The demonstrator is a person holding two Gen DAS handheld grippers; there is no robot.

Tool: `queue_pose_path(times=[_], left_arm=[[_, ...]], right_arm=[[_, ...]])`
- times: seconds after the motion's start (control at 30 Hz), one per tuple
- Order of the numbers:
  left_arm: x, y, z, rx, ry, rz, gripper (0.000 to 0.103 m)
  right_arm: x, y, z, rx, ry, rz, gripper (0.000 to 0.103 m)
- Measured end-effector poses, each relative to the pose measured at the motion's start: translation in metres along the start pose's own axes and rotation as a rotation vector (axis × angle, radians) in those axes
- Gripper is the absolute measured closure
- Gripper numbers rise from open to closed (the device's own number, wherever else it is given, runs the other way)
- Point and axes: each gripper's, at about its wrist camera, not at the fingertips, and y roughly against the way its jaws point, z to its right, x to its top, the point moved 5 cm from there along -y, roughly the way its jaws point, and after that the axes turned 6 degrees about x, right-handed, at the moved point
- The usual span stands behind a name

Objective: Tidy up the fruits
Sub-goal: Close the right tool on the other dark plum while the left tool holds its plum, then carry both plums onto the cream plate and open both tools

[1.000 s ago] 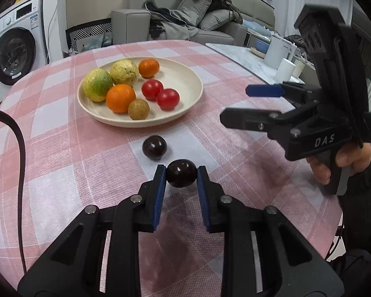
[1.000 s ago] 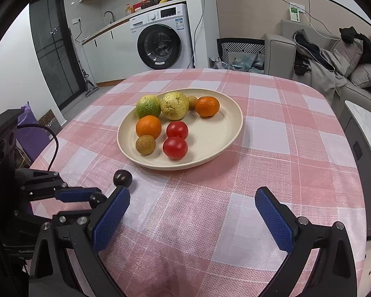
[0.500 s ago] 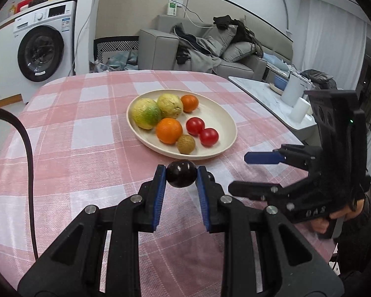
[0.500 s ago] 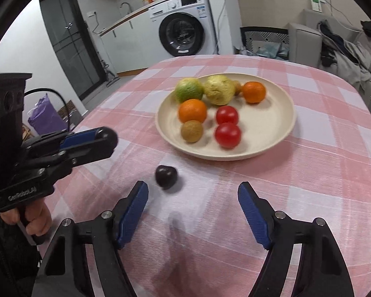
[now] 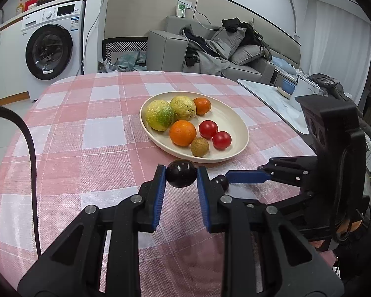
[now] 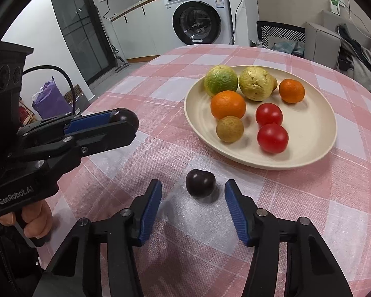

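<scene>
Left wrist camera shows my left gripper [image 5: 181,176] squeezing a small round dark purple plum [image 5: 181,177] between its blue fingers [image 5: 159,193], up off the table. From the right wrist camera I see that same held plum [image 6: 124,118] at 9 o'clock, poking out at the tip of the left gripper [image 6: 116,123].

My right gripper [image 6: 193,203] has its fingers spread wide and holds nothing. A second dark purple plum [image 6: 200,182] sits on the table between the two finger tips, not touching either one. In the left view this plum [image 5: 220,182] peeks out just beside the blue tip of the right gripper [image 5: 244,176], at 3 o'clock from the held plum.

The round table with the pink and white checked cloth [image 6: 296,210] carries a wide cream plate [image 6: 316,133] at 1 o'clock from the loose plum, near it but not touching. On the plate lie a green-yellow round fruit [image 6: 221,79], a bumpy pale yellow fruit [image 6: 256,83], a big orange [image 6: 228,104], a small orange [image 6: 291,90], two red tomatoes [image 6: 272,135] side by side, and a small brown round fruit [image 6: 230,128] next to the big orange. Another small brown fruit hides behind the bumpy one; I cannot see much of it.

Far back at 12 o'clock stands a white washing machine [image 6: 197,22], and a grey sofa [image 5: 210,49] piled with clothes.
</scene>
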Motion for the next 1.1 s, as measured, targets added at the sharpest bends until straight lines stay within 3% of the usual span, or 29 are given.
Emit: queue_pose_path(times=[0.03,0.13,0.3,0.53,0.93,1.1], left_arm=[[0.000,0.001,0.000,0.000,0.002,0.002,0.081],[0.000,0.000,-0.001,-0.002,0.003,0.003,0.081],[0.001,-0.002,-0.001,0.003,0.007,-0.001,0.081],[0.001,-0.004,0.000,0.002,0.001,0.001,0.081],[0.010,-0.011,0.008,0.014,0.013,0.015,0.081],[0.023,-0.017,0.013,0.026,0.003,0.028,0.081]], right_arm=[[0.000,-0.002,-0.001,-0.002,0.002,-0.003,0.063],[0.002,-0.003,0.001,-0.012,-0.004,-0.002,0.064],[0.003,-0.004,0.005,-0.037,-0.011,0.000,0.077],[0.004,0.003,0.008,-0.032,-0.016,0.021,0.078],[0.014,0.053,0.036,-0.069,-0.095,0.199,0.078],[0.025,0.064,0.052,-0.130,-0.133,0.244,0.078]])
